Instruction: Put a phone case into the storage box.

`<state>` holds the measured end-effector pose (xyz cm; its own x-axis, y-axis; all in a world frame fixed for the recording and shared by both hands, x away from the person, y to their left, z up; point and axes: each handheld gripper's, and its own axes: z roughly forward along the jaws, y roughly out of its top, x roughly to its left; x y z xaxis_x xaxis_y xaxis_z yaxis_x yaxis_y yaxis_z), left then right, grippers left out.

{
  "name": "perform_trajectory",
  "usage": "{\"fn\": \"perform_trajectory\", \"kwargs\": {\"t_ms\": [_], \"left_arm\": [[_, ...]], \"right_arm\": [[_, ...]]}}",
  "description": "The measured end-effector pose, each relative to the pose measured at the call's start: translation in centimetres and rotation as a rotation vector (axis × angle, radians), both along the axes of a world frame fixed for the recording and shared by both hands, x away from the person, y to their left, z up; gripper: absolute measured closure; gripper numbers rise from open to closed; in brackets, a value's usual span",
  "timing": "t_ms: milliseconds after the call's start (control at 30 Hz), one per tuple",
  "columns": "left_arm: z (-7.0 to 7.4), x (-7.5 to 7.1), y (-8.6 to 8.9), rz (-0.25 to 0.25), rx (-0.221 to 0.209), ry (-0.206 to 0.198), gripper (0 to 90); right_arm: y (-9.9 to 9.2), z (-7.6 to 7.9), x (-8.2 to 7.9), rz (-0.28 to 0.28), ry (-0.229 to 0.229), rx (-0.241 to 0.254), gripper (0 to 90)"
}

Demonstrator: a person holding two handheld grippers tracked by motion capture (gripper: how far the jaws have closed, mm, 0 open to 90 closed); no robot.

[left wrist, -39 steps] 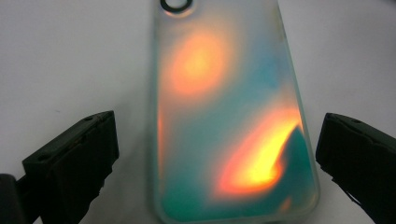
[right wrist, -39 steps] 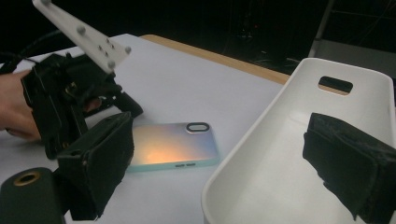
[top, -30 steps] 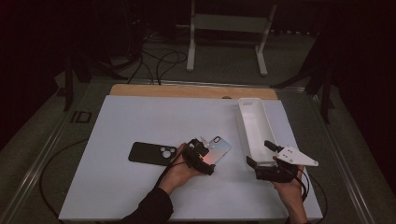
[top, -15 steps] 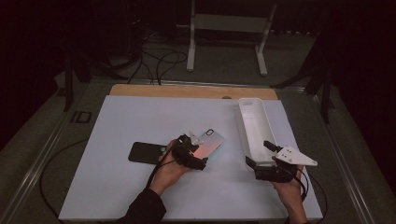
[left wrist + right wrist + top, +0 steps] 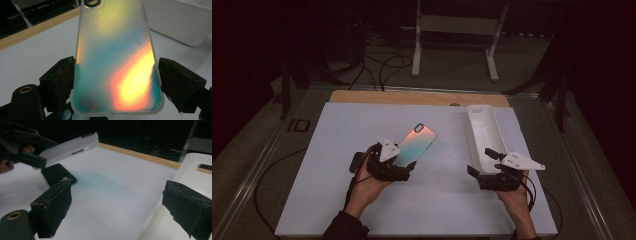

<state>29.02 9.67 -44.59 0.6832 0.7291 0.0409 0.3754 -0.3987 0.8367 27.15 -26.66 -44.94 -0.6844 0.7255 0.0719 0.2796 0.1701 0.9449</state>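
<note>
High view first, reading from the left: we hold our left gripper (image 5: 399, 162) clamped across the width of an iridescent phone case (image 5: 414, 144), one pad on each long edge near its bottom end. That grip, we judge, leaves most of the case free, so it can be carried and tilted without covering the camera cutout at the far end. The case is lifted clear of the surface (image 5: 337, 200), slanting up and away toward the middle. Just behind our left hand lies a black phone (image 5: 356, 161), flat on the surface and mostly hidden by the gripper; we take it as the thing the case belongs with, left lying there while the case is raised off or toward it.

Further right, our right gripper (image 5: 486, 162) has its jaws apart around the near end of a white tray (image 5: 484, 132). In the right gripper view one pad stands outside the tray's wall and the other over its inside, neither plainly pressing, so we read it as steadying or waiting, not gripping.

The surface is a white board with a wooden edge (image 5: 412, 97) along its far side. Beyond it the room is dark, with cables on the floor and a white metal stand (image 5: 457, 30).
</note>
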Motion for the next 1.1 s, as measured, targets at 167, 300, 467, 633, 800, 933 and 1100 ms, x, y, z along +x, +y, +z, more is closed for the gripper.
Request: {"fn": "perform_trajectory", "kwargs": {"t_ms": [167, 300, 467, 633, 800, 933, 1100], "left_arm": [[-0.3, -0.9, 0.6, -0.007, 0.001, -0.022, 17.2], [0.0, -1.4, 1.1, -0.012, -0.017, -0.043, 17.2], [0.5, -1.9, 1.2, -0.025, -0.032, -0.063, 17.2], [0.6, -2.0, 1.0, -0.039, -0.045, -0.068, 17.1], [0.5, -2.0, 0.6, -0.054, -0.054, -0.065, 17.1], [0.6, -2.1, 0.4, -0.063, -0.062, -0.074, 17.1], [0.8, -2.3, 0.3, -0.072, -0.078, -0.08, 17.1]], "right_arm": [[1.0, 0.6, 1.0, 0.05, 0.04, 0.061, 8.7], [2.0, 1.0, 1.5, 0.081, 0.055, 0.055, 8.7], [4.1, 1.6, 2.4, 0.121, 0.089, 0.033, 8.7], [5.9, 2.2, 3.3, 0.16, 0.127, 0.069, 8.8], [8.2, 2.6, 3.8, 0.205, 0.15, 0.074, 8.8], [9.8, 2.6, 4.2, 0.231, 0.181, 0.081, 8.9], [11.2, 2.2, 4.8, 0.235, 0.25, 0.104, 15.8]]}}
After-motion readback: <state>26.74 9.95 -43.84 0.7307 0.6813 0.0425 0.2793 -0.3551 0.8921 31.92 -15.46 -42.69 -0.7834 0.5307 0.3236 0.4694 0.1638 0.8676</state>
